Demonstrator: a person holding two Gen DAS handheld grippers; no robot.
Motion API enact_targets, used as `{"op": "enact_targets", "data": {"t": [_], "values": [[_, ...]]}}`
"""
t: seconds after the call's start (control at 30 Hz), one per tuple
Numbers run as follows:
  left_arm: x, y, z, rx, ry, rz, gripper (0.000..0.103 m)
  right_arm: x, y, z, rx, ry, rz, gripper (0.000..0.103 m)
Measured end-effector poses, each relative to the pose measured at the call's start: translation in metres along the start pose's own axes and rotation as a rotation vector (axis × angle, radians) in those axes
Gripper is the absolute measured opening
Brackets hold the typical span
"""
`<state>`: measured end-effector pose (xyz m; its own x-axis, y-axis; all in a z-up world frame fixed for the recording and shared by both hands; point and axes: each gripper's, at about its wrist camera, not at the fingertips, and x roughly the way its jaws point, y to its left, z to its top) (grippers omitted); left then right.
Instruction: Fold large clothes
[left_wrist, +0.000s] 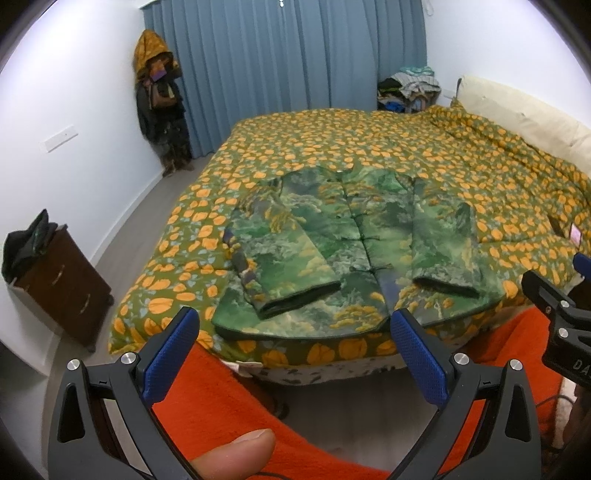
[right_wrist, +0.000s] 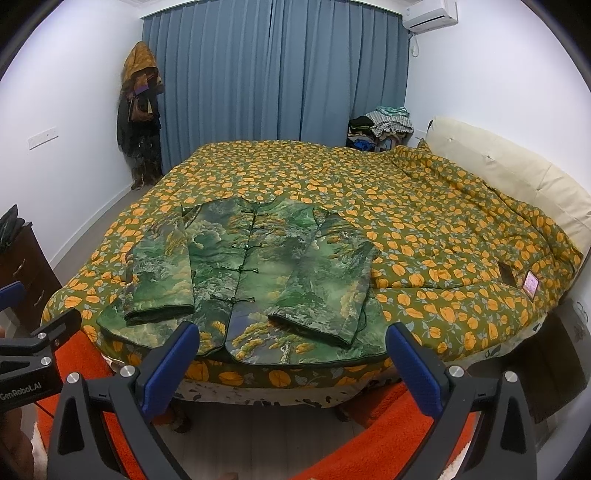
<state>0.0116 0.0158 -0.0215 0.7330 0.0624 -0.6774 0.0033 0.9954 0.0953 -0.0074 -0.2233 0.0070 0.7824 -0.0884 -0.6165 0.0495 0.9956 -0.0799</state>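
Green landscape-print padded jacket (right_wrist: 255, 280) lies flat on our bed's orange-flowered green quilt (right_wrist: 424, 229), just beyond both pairs of fingers, sleeves folded in over its front. Our left gripper (left_wrist: 295, 345) and right gripper (right_wrist: 293, 354) both have blue-padded fingers (left_wrist: 173, 354) spread wide, holding nothing.

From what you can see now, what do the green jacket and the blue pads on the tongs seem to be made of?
Green jacket: probably padded woven cloth with a slight satin sheen; printed landscape, knotted cord fastenings, thick cuffs. Blue pads: likely rubber or soft plastic, matte, with a fine diamond grip pattern. Both tongs stand open, holding nothing.
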Motion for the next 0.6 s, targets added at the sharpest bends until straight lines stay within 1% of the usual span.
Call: {"op": "enact_targets", "data": {"t": [0.23, 0.3, 0.37, 0.4, 0.43, 0.47, 0.5, 0.53, 0.6], "values": [[0.005, 0.001, 0.002, 0.008, -0.008, 0.0, 0.103, 0.002, -0.001, 0.007, -0.025, -0.02, 0.024, 0.102], [0.007, 0.003, 0.005, 0.011, -0.014, -0.002, 0.103, 0.003, -0.005, 0.015, -0.051, -0.029, 0.064, 0.102], [0.013, 0.008, 0.011, 0.012, -0.02, -0.002, 0.103, 0.006, -0.019, 0.03, -0.072, -0.044, 0.142, 0.102], [0.016, 0.011, 0.015, 0.01, -0.026, 0.002, 0.103, 0.007, -0.028, 0.039, -0.085, -0.073, 0.169, 0.102], [0.021, 0.016, 0.019, 0.006, -0.032, 0.005, 0.103, 0.008, -0.041, 0.051, -0.132, -0.149, 0.194, 0.102], [0.028, 0.021, 0.024, 0.0, -0.032, 0.003, 0.103, 0.012, -0.046, 0.058, -0.182, -0.199, 0.21, 0.102], [0.033, 0.024, 0.026, -0.005, -0.03, -0.002, 0.103, 0.022, -0.053, 0.067, -0.269, -0.242, 0.241, 0.103], [0.04, 0.028, 0.03, -0.01, -0.026, -0.01, 0.103, 0.036, -0.057, 0.072, -0.325, -0.215, 0.245, 0.103], [0.056, 0.033, 0.035, -0.008, 0.008, -0.037, 0.103, 0.083, -0.059, 0.075, -0.461, -0.076, 0.204, 0.103]]}}
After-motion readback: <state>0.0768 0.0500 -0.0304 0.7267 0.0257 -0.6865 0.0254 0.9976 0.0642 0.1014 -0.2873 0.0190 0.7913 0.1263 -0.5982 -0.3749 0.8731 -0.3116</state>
